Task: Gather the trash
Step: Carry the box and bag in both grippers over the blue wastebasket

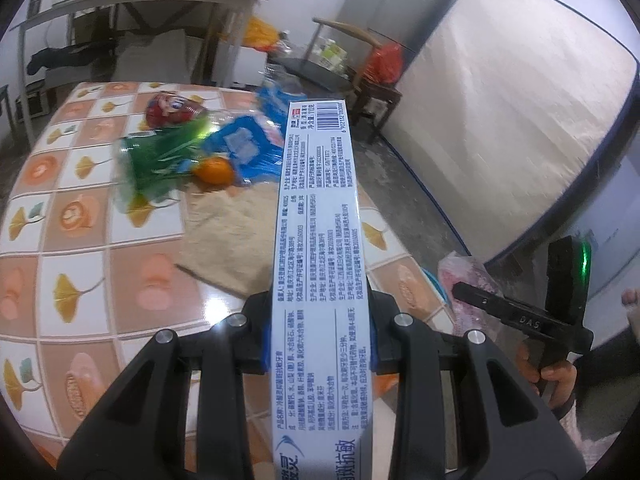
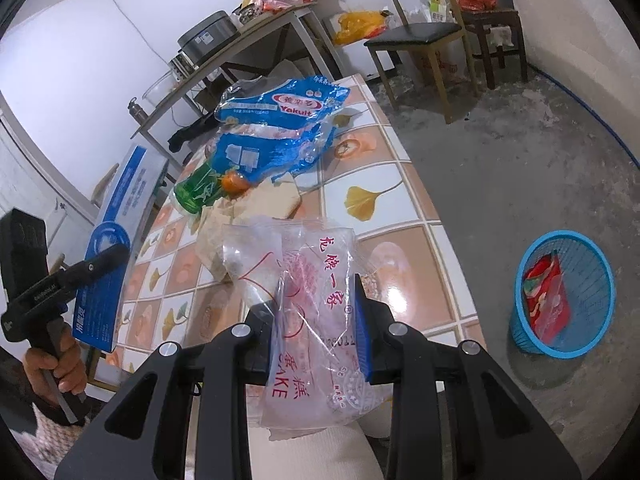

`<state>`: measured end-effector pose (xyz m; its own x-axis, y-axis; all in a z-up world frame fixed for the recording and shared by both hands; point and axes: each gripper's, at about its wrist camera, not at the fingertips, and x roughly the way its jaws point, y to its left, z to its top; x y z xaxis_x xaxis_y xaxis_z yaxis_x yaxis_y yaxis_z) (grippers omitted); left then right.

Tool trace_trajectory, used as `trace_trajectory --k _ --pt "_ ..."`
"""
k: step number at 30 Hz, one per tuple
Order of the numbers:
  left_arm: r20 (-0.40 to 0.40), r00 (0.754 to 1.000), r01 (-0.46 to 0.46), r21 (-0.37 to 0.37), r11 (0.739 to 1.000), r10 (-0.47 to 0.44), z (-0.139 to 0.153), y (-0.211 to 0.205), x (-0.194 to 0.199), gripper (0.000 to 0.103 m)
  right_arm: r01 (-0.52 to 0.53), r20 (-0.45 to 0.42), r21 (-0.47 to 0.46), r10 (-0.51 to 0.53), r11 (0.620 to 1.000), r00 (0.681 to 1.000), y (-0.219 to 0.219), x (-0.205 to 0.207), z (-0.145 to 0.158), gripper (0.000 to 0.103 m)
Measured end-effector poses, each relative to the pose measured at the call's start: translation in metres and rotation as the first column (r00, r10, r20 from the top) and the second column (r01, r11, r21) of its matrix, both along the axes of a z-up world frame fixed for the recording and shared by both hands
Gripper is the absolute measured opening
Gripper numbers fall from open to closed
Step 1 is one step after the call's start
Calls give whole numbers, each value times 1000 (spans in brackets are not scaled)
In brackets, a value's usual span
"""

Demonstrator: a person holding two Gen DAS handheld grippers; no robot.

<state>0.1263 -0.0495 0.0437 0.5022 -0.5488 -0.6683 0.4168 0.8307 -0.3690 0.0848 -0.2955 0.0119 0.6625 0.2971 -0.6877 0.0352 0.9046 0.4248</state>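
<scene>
Blue mesh wastebasket (image 2: 564,292) stands on the floor at four o'clock from the right gripper (image 2: 320,328), off the tiled table (image 2: 400,184), nearer that hand than the left. Its jaws are clamped on a clear cake bag (image 2: 316,300). Left gripper (image 1: 318,332) is clamped on a toothpaste box (image 1: 320,200), long axis toward twelve o'clock. Both claws tilt downward over the table.
</scene>
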Motion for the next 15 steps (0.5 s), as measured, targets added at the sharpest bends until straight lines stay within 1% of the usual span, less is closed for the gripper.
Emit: trace_trajectory --k 6,9,13,14,15 --pt "-42 994 96 -23 995 -97 -5 -43 5 31 40 18 -17 -39 999 999 -16 -16 3 29" --pt "-67 984 164 -42 986 -167 -9 -74 10 31 80 21 -28 -80 996 997 -31 -27 3 29" --pt "-89 959 267 -53 962 -271 -11 -123 16 31 152 15 -33 -151 988 988 -56 -41 1 29" --pt "-96 951 291 -54 955 -295 -12 -136 17 31 171 13 -32 -171 985 985 -63 -46 0 29" --pt "-109 938 326 -54 944 -330 -14 -154 20 31 188 11 -32 -188 982 982 -69 -48 0 29"
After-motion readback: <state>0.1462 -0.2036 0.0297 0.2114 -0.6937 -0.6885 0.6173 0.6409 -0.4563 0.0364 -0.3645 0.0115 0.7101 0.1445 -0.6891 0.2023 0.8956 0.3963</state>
